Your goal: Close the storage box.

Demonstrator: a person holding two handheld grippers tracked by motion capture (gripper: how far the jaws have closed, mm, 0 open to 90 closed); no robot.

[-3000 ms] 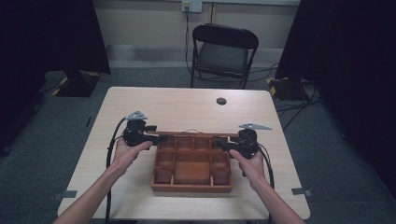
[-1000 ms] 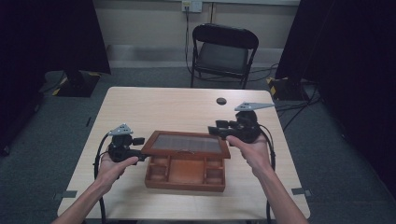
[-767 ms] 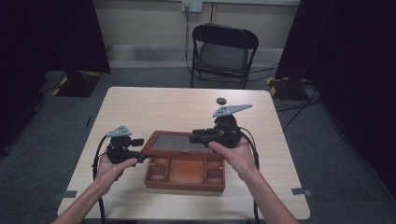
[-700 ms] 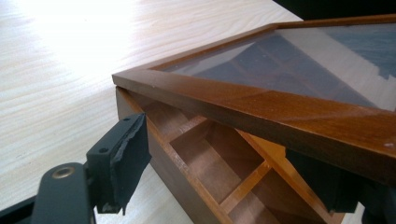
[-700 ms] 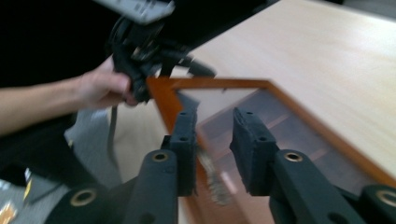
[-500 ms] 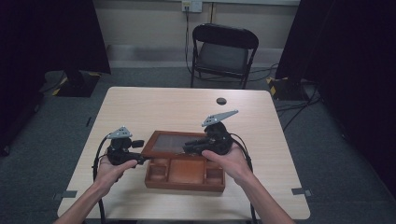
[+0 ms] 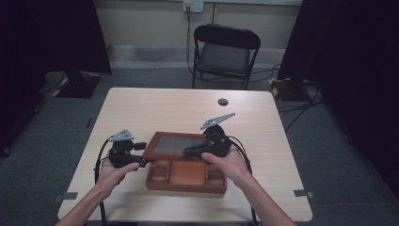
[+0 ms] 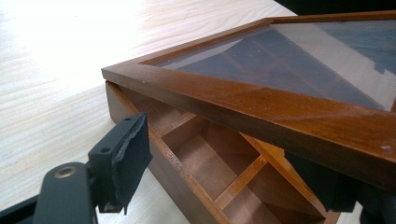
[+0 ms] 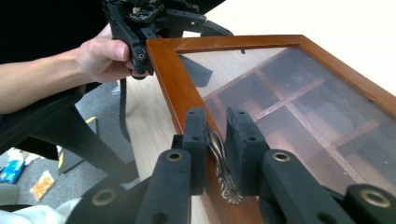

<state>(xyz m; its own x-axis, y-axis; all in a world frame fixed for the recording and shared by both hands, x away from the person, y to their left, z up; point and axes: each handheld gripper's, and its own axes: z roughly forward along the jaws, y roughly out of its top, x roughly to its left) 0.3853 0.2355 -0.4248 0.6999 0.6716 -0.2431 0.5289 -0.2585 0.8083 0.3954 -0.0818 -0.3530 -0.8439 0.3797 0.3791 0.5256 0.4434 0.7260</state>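
A brown wooden box (image 7: 186,181) with several compartments lies at the table's near middle. Its glass-paned lid (image 7: 171,145) slants over the back half, its front edge lifted. My right gripper (image 7: 186,153) has just been closing and is shut on the brass handle (image 9: 219,158) at the lid's front edge, one pad on each side (image 9: 217,119). My left gripper (image 7: 143,162) holds the box's left side. One pad (image 8: 128,154) lies against the outer wall and the other jaw sits inside a compartment under the lid (image 8: 261,100).
A small dark round thing (image 7: 223,101) lies at the table's (image 7: 141,108) far edge. A black folding chair (image 7: 223,52) stands behind the table. Cables trail from both grippers toward the person. The left hand and its gripper (image 9: 144,23) show at the lid's far corner.
Three seconds ago both grippers were at the uncovered box's back corners. Since a second ago the right gripper has swung left and down from the lid's right corner to its front edge. The left stays still.
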